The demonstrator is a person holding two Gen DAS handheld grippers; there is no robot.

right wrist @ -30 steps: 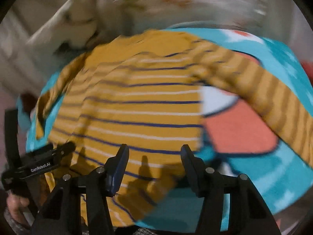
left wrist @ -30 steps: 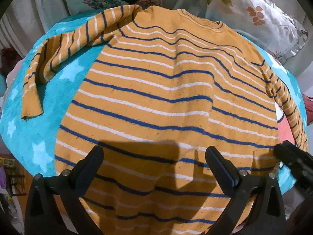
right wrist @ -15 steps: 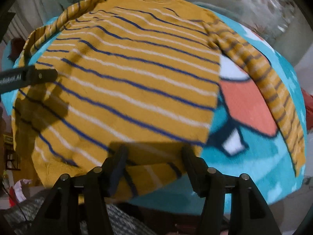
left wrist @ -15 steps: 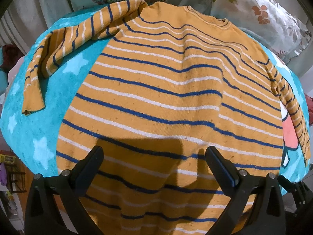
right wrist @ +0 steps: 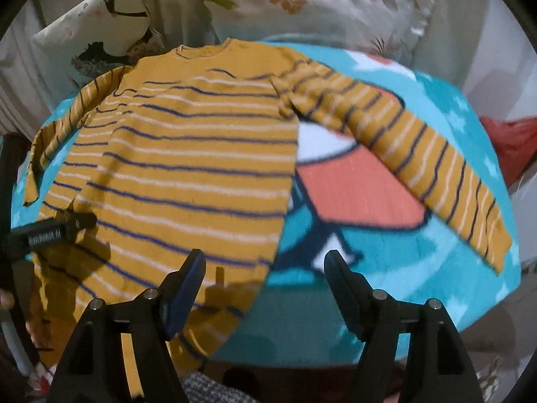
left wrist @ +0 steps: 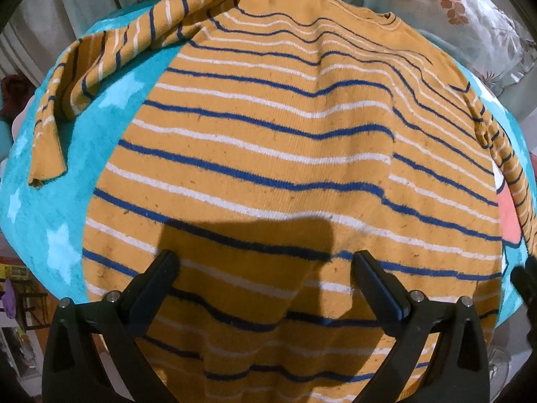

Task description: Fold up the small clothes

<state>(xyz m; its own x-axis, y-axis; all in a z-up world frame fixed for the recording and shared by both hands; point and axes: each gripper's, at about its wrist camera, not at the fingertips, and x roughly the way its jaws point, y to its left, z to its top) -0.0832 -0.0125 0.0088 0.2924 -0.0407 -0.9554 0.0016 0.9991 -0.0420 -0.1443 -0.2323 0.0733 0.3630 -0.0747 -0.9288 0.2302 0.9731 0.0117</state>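
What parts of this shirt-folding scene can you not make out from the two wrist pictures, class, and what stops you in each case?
- Striped shirt hem: left wrist view, cut off by the bottom edge and hidden behind the left gripper.
- Its right sleeve: left wrist view, squeezed at the edge.
- Blanket picture: right wrist view, partly under the shirt.
- Stripe detail: right wrist view, blurred.
- Right gripper: jaws opening, nothing between them.

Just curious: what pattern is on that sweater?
Mustard-yellow sweater with thin navy and white stripes, clearest in the left wrist view.
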